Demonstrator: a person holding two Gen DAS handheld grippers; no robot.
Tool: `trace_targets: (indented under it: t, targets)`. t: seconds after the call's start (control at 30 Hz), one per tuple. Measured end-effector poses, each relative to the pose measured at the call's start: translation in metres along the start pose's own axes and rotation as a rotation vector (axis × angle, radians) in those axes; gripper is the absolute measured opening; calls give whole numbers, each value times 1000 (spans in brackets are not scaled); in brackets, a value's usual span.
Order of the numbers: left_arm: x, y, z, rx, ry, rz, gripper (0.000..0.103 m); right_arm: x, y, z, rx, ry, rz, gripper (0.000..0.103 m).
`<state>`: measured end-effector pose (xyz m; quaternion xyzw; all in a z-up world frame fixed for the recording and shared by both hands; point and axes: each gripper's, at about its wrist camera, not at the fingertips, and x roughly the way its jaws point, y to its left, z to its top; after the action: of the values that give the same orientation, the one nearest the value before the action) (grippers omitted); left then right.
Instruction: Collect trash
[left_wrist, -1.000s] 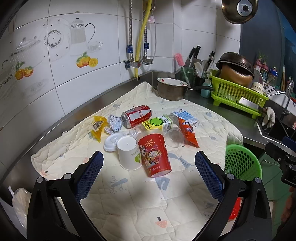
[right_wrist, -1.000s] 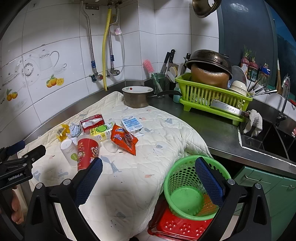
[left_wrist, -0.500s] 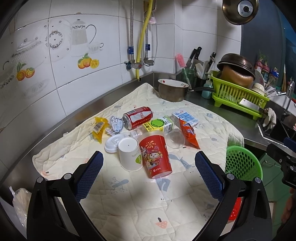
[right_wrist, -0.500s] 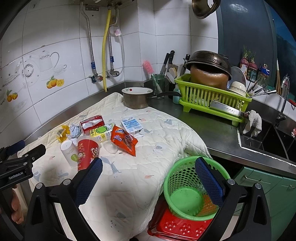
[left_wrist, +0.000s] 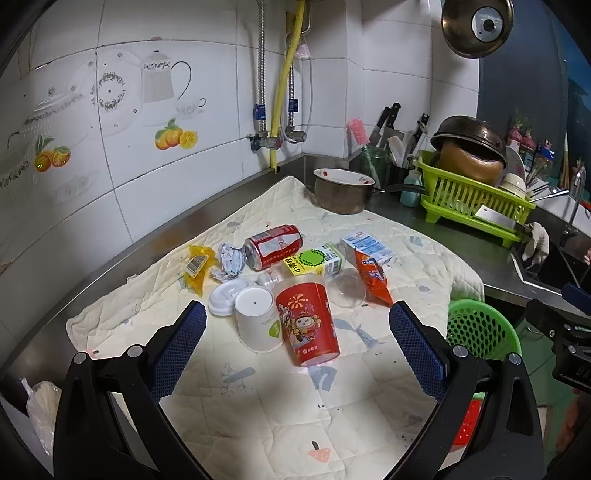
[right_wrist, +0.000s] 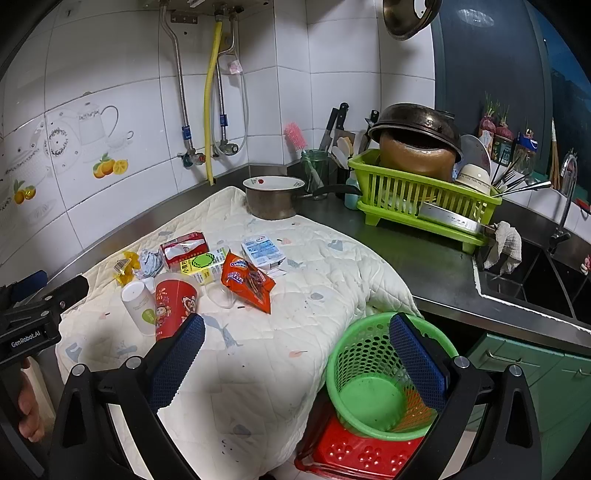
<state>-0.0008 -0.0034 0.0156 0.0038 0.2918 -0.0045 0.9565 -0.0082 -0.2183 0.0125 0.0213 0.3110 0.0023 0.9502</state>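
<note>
Trash lies on a quilted mat (left_wrist: 258, 413): a red paper cup (left_wrist: 308, 325), a white cup (left_wrist: 258, 325), a white lid (left_wrist: 225, 295), a red can (left_wrist: 273, 245), a yellow-green carton (left_wrist: 314, 260), an orange snack bag (left_wrist: 371, 275), a clear cup (left_wrist: 349, 291), a blue-white pack (left_wrist: 365, 247), crumpled foil (left_wrist: 231, 258) and a yellow wrapper (left_wrist: 197, 264). A green basket (right_wrist: 373, 391) stands below the counter edge. My left gripper (left_wrist: 295, 343) is open, just short of the red cup. My right gripper (right_wrist: 295, 354) is open, above the mat's edge and the basket.
A metal pot (left_wrist: 343, 194) sits at the mat's far end. A green dish rack (right_wrist: 424, 199) with pans stands on the steel counter, with the sink (right_wrist: 535, 280) to its right. A red crate (right_wrist: 354, 454) lies under the basket. The tiled wall runs along the left.
The left wrist view has shifted very slightly; the trash sits a touch lower in it. The right gripper and all objects are as before.
</note>
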Motion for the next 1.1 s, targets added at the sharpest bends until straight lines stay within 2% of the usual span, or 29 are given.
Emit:
trace_targets:
  t: [1.1]
  targets:
    - [3, -1, 3, 4, 13, -3, 98, 7, 4, -1, -8, 10, 22, 97]
